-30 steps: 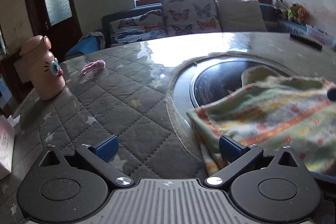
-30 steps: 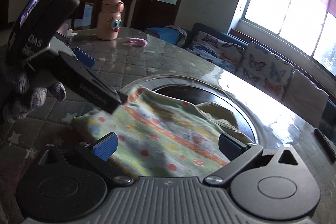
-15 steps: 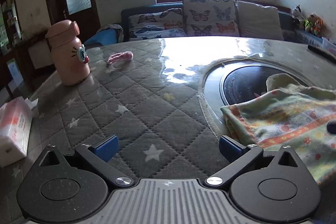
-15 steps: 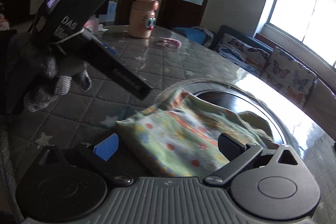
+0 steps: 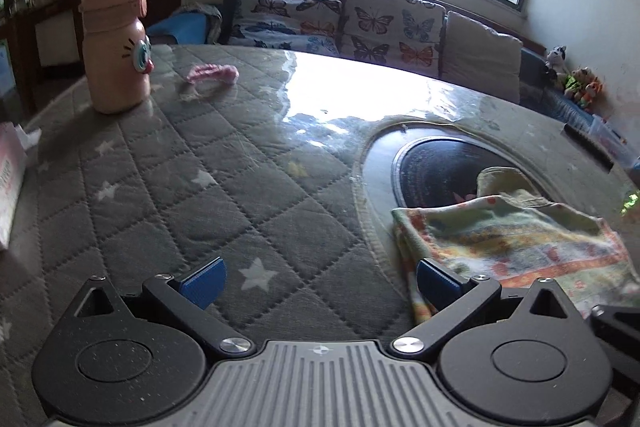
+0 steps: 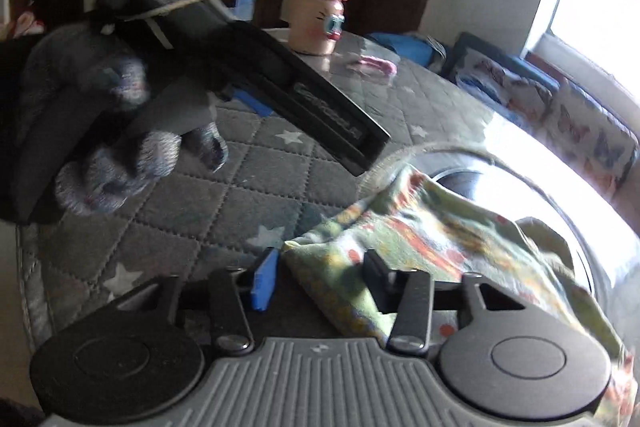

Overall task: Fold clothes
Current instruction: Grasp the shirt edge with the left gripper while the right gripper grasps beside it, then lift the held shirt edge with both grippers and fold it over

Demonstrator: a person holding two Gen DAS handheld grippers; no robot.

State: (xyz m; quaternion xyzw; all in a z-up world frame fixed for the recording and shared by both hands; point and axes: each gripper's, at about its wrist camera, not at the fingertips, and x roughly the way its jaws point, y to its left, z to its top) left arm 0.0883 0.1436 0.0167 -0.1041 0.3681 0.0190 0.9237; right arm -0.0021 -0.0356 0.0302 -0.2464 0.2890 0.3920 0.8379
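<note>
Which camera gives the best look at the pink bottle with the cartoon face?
The left wrist view. There the pink bottle stands sharp and fully visible on the quilted table, with nothing in front of it. In the right wrist view the bottle looks smaller and blurred, behind the left claw.

The bench (image 5: 224, 195) wears a grey quilted cover, stitched in diamonds and dotted with pale stars. On it lies a folded cloth (image 5: 516, 239), soft green and yellow with orange bands and red spots. Beneath the cloth shows a round black plate (image 5: 436, 167) ringed in pale grey. A peach-pink bottle (image 5: 114, 47) carries a cartoon face with a teal eye, and beside it lies a small pink thing (image 5: 212, 73). The left tongs (image 5: 318, 281) are black with blue pads; the right tongs (image 6: 320, 275) are black too, one pad blue. A speckled grey glove (image 6: 100, 131) covers the hand. The sofa cushions (image 5: 360, 23) are white with butterflies in blue, orange and black.
</note>
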